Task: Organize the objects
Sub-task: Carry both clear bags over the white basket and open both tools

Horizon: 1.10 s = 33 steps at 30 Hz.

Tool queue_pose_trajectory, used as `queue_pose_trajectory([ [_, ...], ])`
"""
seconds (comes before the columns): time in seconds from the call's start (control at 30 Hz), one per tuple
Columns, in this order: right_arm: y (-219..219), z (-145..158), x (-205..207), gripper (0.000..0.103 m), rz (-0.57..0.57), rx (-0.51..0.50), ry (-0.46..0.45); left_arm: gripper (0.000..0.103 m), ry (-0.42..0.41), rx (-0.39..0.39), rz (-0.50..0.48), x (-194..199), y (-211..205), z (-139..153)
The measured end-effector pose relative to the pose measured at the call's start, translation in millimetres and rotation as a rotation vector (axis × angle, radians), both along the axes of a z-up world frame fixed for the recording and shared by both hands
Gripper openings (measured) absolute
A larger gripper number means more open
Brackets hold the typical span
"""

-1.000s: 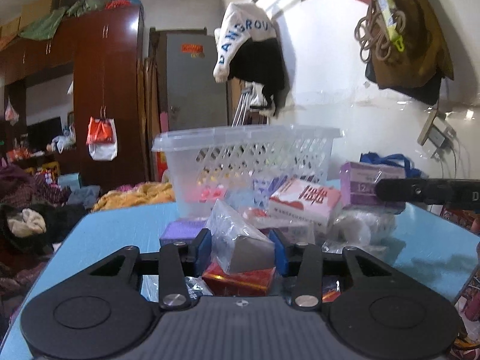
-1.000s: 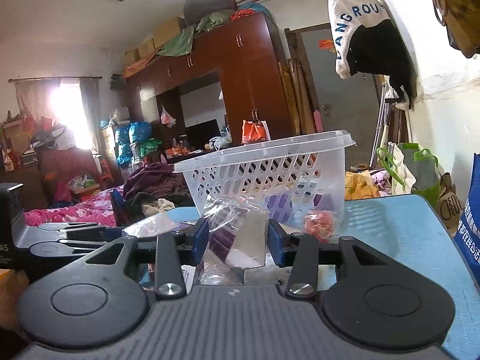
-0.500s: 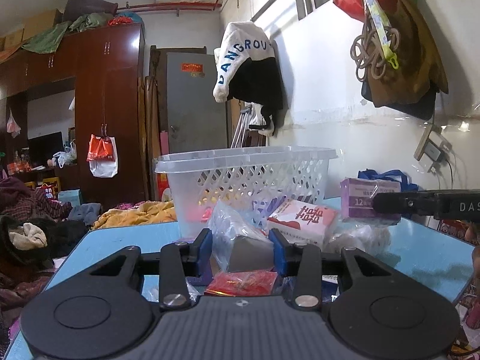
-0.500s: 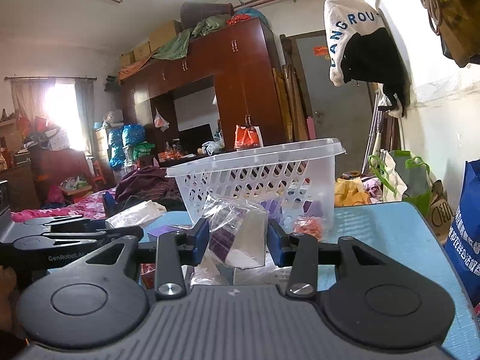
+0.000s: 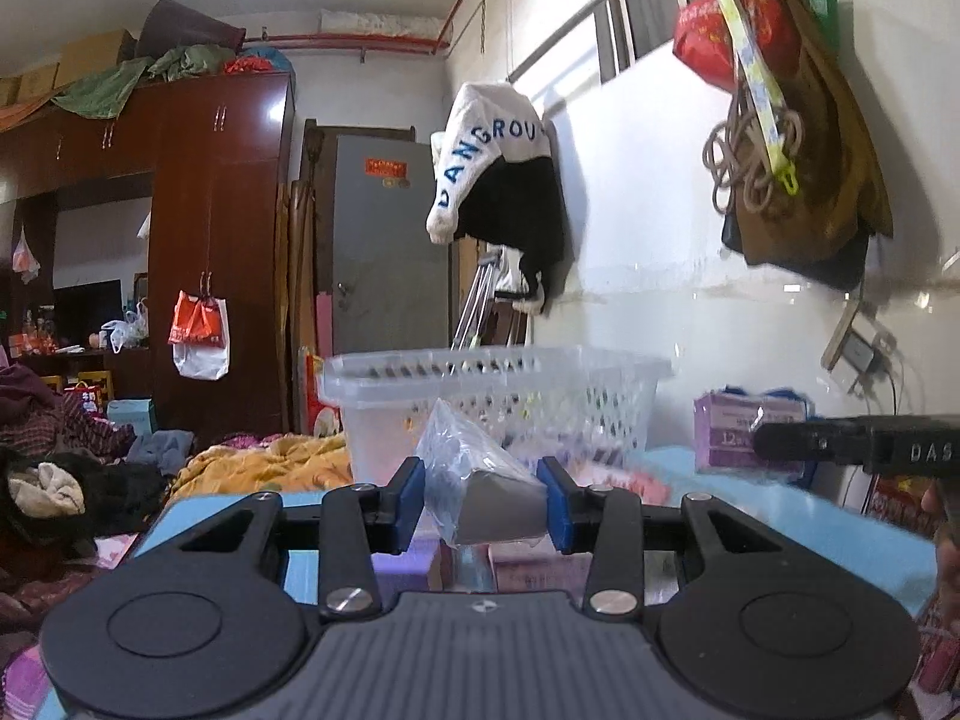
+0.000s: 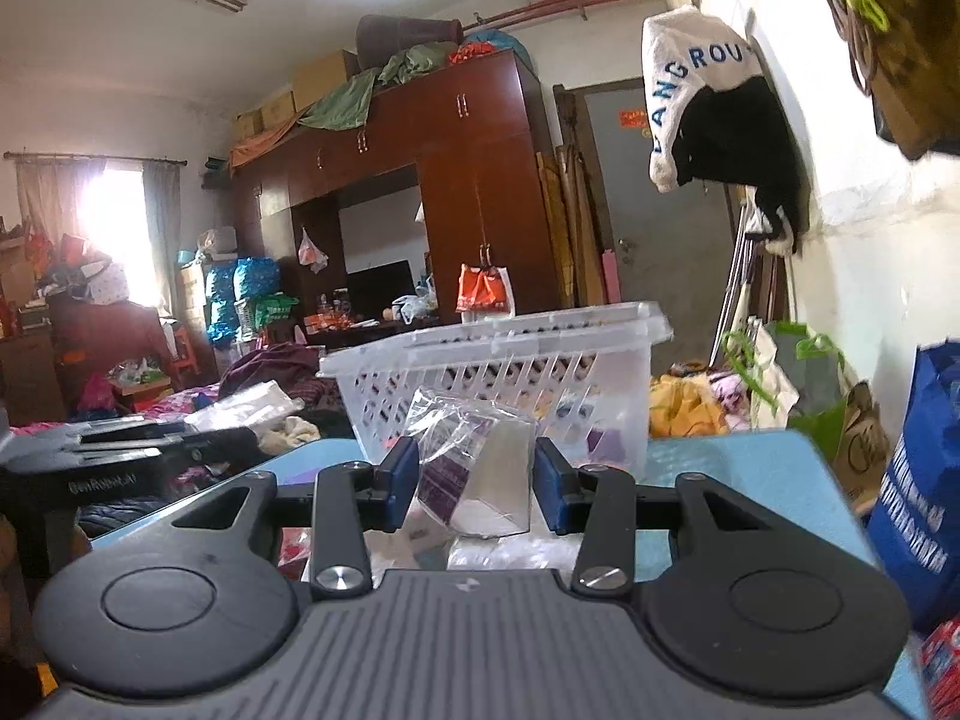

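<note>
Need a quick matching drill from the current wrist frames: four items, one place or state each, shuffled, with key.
Items
1. white perforated plastic basket
2. clear-wrapped grey box
3. white hooded garment with blue letters
4. purple carton with a "12" label

Places or states
A. hanging on the wall
B. clamped between the left gripper's blue pads
C. standing on the blue table ahead of both grippers
D. on the table by the wall, right of the basket

Pairs: 1-C, 2-B, 3-A, 4-D
</note>
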State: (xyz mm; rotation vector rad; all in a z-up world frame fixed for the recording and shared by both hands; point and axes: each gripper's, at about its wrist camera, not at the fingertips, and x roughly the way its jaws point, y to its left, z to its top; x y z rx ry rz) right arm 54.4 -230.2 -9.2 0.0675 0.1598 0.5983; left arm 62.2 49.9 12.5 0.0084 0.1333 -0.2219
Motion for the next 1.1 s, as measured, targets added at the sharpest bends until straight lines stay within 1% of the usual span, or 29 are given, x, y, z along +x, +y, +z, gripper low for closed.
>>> queue_pose_trajectory([
  [0.07,1,10,3,0.045,-0.007,-0.014,-0.016,0.045,-0.008,-0.014,-0.009,6,3,10],
  [0.2,12,40,20,0.045,-0.025,-0.053,-0.049,0.045,-0.016,-0.034,-0.031,29,5,39],
  [0.3,19,66,43,0.045,-0.022,-0.025,-0.05,0.045,-0.014,-0.065,-0.044,51,5,60],
  [0.4,33,86,74,0.045,-0.062,-0.05,-0.045,0.045,0.013,-0.082,-0.055,81,1,78],
  [0.5,49,92,112,0.045,-0.104,-0.09,0.013,0.045,0.065,-0.081,-0.037,117,-5,89],
  [0.6,58,84,141,0.044,-0.109,-0.122,0.084,0.045,0.153,-0.092,-0.026,152,-8,89],
  [0.67,62,78,148,0.045,-0.114,-0.146,0.093,0.046,0.189,-0.085,-0.018,168,-10,83],
  [0.7,63,75,149,0.046,-0.118,-0.146,0.079,0.05,0.216,-0.08,-0.023,176,-10,79],
  [0.73,63,73,149,0.054,-0.116,-0.138,0.063,0.056,0.239,-0.07,-0.035,185,-11,75],
  [0.77,62,71,147,0.066,-0.109,-0.132,0.067,0.07,0.254,-0.059,-0.037,192,-12,72],
  [0.8,60,69,143,0.09,-0.105,-0.122,0.068,0.075,0.264,-0.046,-0.023,196,-12,67],
  [0.83,57,68,137,0.102,-0.107,-0.113,0.056,0.075,0.269,-0.034,-0.016,195,-12,63],
  [0.9,47,65,122,0.103,-0.112,-0.1,0.031,0.075,0.25,-0.022,-0.024,181,-7,57],
  [0.93,41,63,114,0.103,-0.11,-0.087,0.033,0.075,0.237,-0.02,-0.022,171,-5,57],
  [0.97,32,55,102,0.103,-0.108,-0.07,0.05,0.075,0.226,-0.022,-0.015,159,-2,55],
  [1.03,18,40,85,0.103,-0.088,-0.054,0.096,0.078,0.189,-0.02,-0.005,120,5,48],
  [1.1,5,18,65,0.103,-0.075,-0.056,0.167,0.086,0.136,-0.009,0.016,72,14,32],
])
